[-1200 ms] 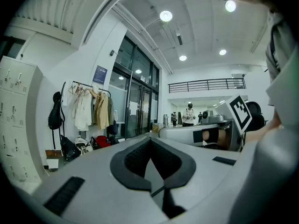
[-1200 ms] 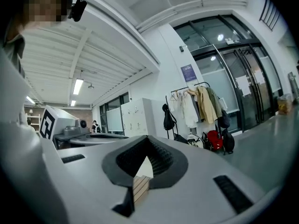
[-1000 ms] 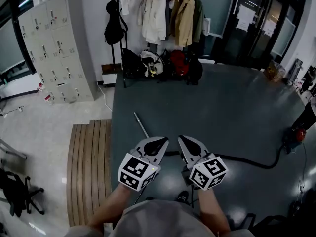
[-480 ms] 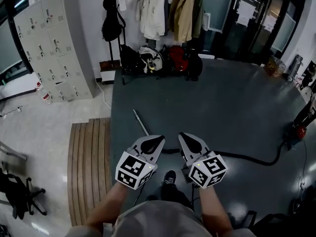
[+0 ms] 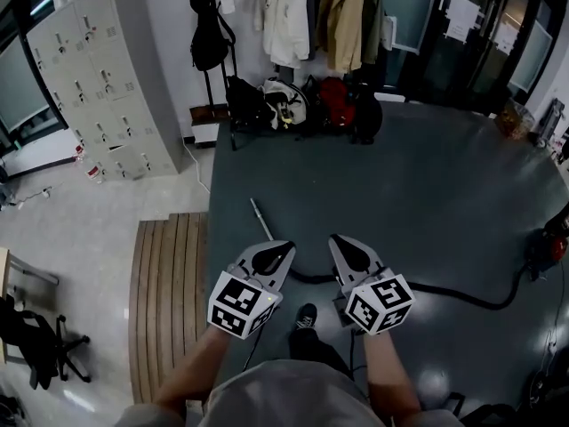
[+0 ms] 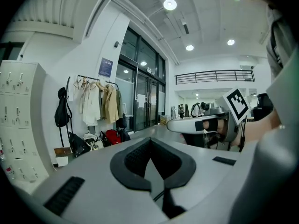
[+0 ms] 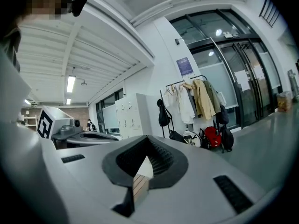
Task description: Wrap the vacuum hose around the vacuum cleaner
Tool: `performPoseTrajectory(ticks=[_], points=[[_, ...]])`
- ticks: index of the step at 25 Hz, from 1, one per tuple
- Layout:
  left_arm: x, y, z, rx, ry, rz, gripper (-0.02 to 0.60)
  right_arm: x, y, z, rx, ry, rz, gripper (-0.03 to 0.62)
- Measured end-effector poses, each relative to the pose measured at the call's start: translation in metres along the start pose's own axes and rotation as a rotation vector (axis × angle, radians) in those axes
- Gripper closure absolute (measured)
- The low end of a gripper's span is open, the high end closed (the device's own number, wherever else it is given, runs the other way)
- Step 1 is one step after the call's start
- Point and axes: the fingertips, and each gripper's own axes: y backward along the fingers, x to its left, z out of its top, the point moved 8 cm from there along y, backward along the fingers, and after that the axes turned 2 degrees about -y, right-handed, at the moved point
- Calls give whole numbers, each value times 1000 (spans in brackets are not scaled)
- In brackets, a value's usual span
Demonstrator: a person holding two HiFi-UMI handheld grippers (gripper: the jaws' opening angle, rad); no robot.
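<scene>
Your left gripper (image 5: 283, 252) and right gripper (image 5: 340, 244) are both clenched on nothing, so open the jaws, reach down to the hose (image 5: 462, 297) lying on the floor (image 5: 427, 194) just ahead, and follow it toward the vacuum (image 5: 553, 249) at 3 o'clock.

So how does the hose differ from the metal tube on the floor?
The hose is black and runs in a long curve to the vacuum cleaner at the right edge; the tube is silver, straight and much shorter in view. The hose looks thicker, the tube thin. Both lie on the dark floor; whether they join is hidden behind the left gripper.
</scene>
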Motion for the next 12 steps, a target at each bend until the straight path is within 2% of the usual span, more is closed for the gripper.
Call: performPoseTrajectory(ticks=[12], points=[[68, -110, 10, 70, 18, 67, 574, -114, -84, 20, 54, -33, 52, 588]])
